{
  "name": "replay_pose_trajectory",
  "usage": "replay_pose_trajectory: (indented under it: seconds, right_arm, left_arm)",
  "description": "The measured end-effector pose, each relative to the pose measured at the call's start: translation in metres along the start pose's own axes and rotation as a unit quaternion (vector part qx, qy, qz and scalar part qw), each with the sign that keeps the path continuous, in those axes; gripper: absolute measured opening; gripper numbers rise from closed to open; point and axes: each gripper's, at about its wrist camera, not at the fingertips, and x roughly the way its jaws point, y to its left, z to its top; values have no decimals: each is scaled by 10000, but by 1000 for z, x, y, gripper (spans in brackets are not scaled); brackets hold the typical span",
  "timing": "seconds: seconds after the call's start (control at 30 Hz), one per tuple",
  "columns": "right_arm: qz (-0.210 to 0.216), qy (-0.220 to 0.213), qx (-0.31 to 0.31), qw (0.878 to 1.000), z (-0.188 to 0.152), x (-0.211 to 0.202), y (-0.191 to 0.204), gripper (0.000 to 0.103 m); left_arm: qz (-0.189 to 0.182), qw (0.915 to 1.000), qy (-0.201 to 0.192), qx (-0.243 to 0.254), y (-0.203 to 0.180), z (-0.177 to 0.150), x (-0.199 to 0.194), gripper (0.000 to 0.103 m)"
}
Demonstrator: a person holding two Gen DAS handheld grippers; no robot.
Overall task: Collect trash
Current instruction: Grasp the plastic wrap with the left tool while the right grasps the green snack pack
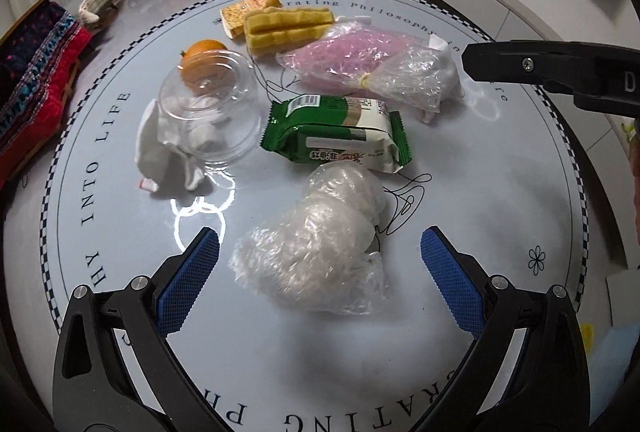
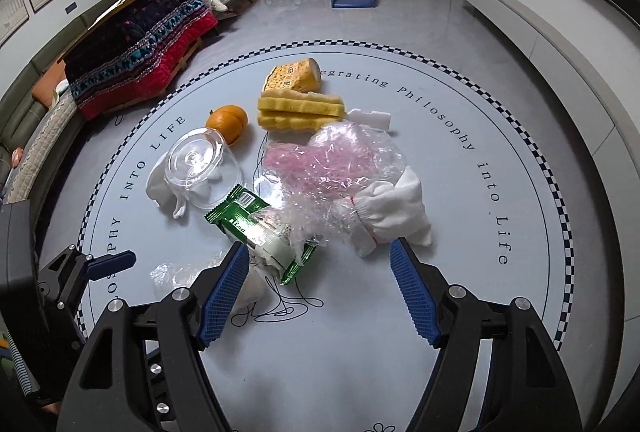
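On the round printed table (image 1: 500,192), the left gripper (image 1: 320,248) hovers with its blue pads wide apart on either side of a crumpled clear plastic bag (image 1: 320,252) near the table's middle. Just beyond the bag lies a green snack packet (image 1: 336,130). The right gripper (image 2: 318,266) is likewise spread, holding nothing, above the packet's end and a white glove (image 2: 392,210). A bag of pink shreds (image 2: 320,160) touches the glove.

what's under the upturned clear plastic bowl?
The clear plastic bowl lies mouth-down, tilted, on a crumpled white cloth, visible through its wall. The orange sits behind it, not under. Anything beneath the cloth is hidden.
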Motion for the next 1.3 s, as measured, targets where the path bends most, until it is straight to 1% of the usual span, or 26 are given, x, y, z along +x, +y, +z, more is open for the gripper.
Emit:
replay_pose_trajectory:
  seconds: [0.17, 0.27, 0.3, 0.33, 0.37, 0.4, 0.47, 0.5, 0.63, 0.73, 0.87, 0.97, 1.03, 1.13, 1.17, 1.2, 1.27, 1.3]
  right_arm:
    - [118, -22, -88, 9999, 4, 2, -2, 74]
    - [177, -24, -198, 9996, 7, 5, 3, 74]
    - [197, -14, -233, 9995, 8, 6, 4, 74]
    - [218, 5, -282, 9994, 9, 8, 7, 74]
    - [225, 23, -323, 9992, 9, 10, 9, 74]
    - [248, 47, -363, 9990, 10, 12, 11, 74]
    - [318, 85, -414, 9986, 11, 17, 16, 74]
    - [360, 113, -467, 9982, 12, 20, 20, 74]
    - [460, 209, -719, 9961, 15, 29, 39, 74]
    - [535, 299, -963, 9935, 17, 39, 57, 74]
    - [692, 578, -1268, 9878, 21, 60, 79, 73]
    - [649, 771, -1371, 9854, 26, 78, 89, 73]
    - [634, 808, -1468, 9838, 27, 83, 92, 73]
    - [574, 910, -1562, 9818, 29, 92, 94, 73]
    - [679, 902, -1475, 9826, 30, 91, 93, 73]
    - [883, 854, -1383, 9827, 31, 86, 93, 73]
    - [1280, 713, -1382, 9795, 33, 75, 98, 74]
    - [1287, 690, -1501, 9778, 34, 72, 104, 74]
  left_arm:
    - [-112, 9998, 148, 95, -8, 3, 24, 97]
    - [-191, 9997, 119, 18, -8, 1, 36, 97]
    - [-198, 9998, 94, -16, -6, 1, 38, 94]
    - [-198, 9998, 89, -51, -5, 0, 40, 84]
    - [-199, 9997, 128, -103, -2, -1, 42, 78]
    - [-255, 9993, 196, -208, 2, -3, 46, 67]
    - [-420, 9983, 160, -373, 11, -5, 47, 64]
    - [-419, 9983, 146, -390, 13, -6, 46, 62]
    - [-230, 9988, 96, -424, 24, -8, 39, 53]
    - [-109, 9988, 80, -462, 37, -15, 29, 52]
    - [-93, 9980, -25, -622, 57, -25, 9, 52]
    - [-11, 9974, -96, -717, 70, -32, -2, 52]
    - [-10, 9972, -119, -743, 74, -33, -6, 52]
    - [-13, 9972, -136, -739, 78, -34, -4, 52]
    - [-8, 9971, -134, -752, 79, -34, -4, 52]
    - [-29, 9970, -138, -765, 80, -34, -3, 52]
    - [-85, 9969, -158, -770, 83, -34, -2, 52]
    - [-87, 9968, -164, -777, 83, -34, -2, 52]
